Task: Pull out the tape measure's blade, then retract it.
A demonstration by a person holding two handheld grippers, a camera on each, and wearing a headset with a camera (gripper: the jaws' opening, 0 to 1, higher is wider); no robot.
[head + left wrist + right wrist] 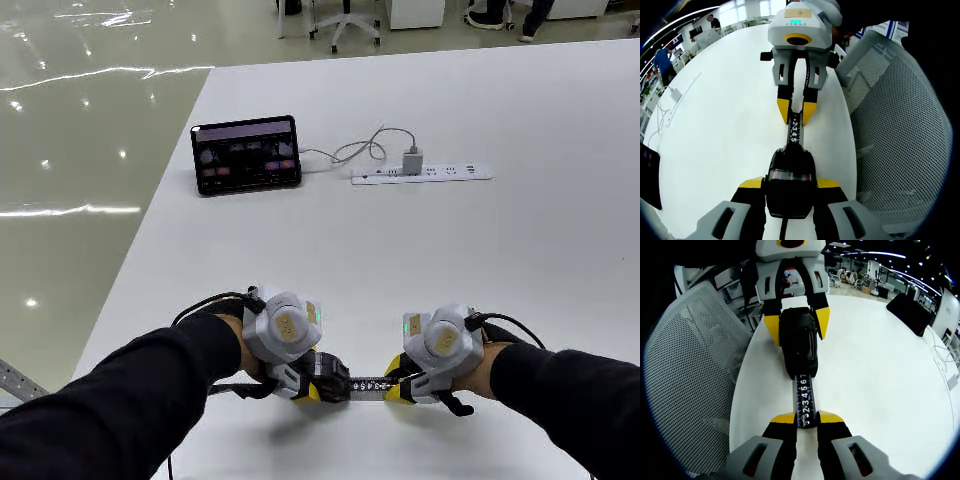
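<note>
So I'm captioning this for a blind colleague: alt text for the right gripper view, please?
The right gripper pinches the end of the blade, a short length drawn from the black tape measure case, which the left gripper clamps opposite. Both sit over a white table.

Right tongs (806, 419) pinch the tip of a white numbered blade (804, 395); left tongs (797, 324) clamp its black tape measure case (799, 347), over the white counter (875, 365)
</note>
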